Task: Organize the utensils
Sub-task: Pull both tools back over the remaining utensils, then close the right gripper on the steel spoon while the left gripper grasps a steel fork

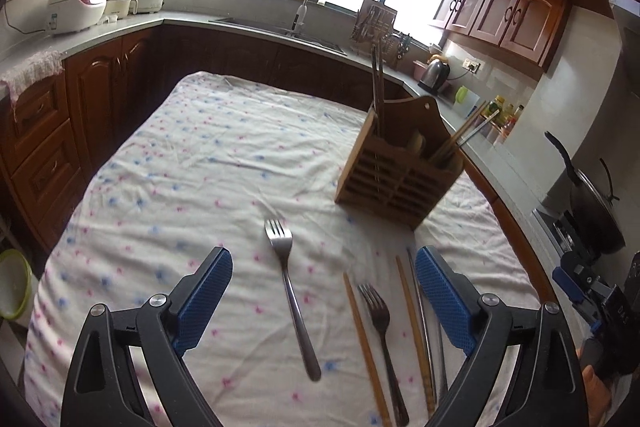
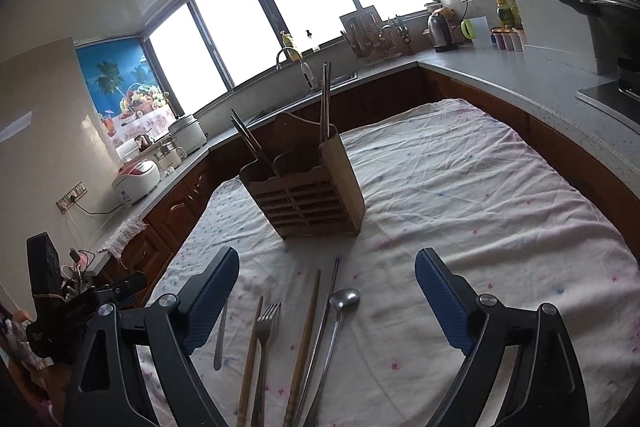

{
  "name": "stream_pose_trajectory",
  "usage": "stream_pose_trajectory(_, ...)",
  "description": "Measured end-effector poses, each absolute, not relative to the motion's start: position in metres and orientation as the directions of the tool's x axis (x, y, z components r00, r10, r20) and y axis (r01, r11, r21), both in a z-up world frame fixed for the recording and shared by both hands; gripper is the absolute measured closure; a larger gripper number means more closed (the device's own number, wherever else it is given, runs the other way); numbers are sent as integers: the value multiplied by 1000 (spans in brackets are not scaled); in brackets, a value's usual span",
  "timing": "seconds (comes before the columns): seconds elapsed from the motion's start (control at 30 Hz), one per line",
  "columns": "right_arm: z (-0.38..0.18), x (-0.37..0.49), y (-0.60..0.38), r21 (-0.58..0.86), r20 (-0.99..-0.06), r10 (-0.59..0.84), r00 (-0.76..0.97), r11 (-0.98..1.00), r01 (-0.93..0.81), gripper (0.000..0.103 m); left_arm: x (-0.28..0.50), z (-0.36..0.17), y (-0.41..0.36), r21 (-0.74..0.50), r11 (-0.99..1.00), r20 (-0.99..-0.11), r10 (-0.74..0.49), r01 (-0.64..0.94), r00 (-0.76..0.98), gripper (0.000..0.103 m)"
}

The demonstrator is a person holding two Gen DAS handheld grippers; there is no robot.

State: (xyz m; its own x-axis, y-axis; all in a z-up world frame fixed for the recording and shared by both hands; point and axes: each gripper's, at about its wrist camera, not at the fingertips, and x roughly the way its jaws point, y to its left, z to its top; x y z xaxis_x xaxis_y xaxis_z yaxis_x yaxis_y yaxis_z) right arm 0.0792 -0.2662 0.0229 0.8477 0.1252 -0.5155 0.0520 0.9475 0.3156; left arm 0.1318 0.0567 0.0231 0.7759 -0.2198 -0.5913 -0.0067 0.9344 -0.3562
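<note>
Forks (image 1: 291,301), chopsticks (image 1: 365,351) lie before wooden holder (image 1: 394,179); both tongs gape empty.

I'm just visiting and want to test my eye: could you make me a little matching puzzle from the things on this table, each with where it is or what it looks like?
Things:
1. wooden holder
2. spoon
3. lone fork
4. kettle

Descriptions:
A. lies flat by itself on the cloth, apart from the other cutlery
B. stands upright on the table with chopsticks sticking out
C. sits on the counter below the wall cupboards
D. lies among the chopsticks, its round bowl pointing towards the holder

Pairs: 1-B, 2-D, 3-A, 4-C
</note>
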Motion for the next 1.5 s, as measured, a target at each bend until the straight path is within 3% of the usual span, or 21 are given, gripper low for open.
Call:
stream_pose_trajectory(0.83,-26,74,-265,337,-622,169,765,939,67,13,126,-4,6,-310,950,-682,-257,47,685,12)
stream_pose_trajectory(0.9,-28,78,-264,341,-624,181,760,938,56,17,129,-7,3,-310,949,-686,-265,58,678,19)
stream_pose_trajectory(1.03,-34,91,-263,357,-645,216,733,933,40,39,141,-13,-3,-322,943,-706,-300,87,642,40)
stream_pose_trajectory(1.17,-46,109,-262,385,-674,259,692,923,29,54,154,-19,-13,-323,939,-724,-326,118,608,48)
stream_pose_trajectory(1.3,-60,126,-259,395,-707,288,646,918,24,63,168,-28,-26,-311,939,-753,-338,147,564,60)
stream_pose_trajectory(1.5,-73,140,-258,391,-734,295,612,920,25,70,192,-38,-41,-291,944,-787,-329,156,522,67)
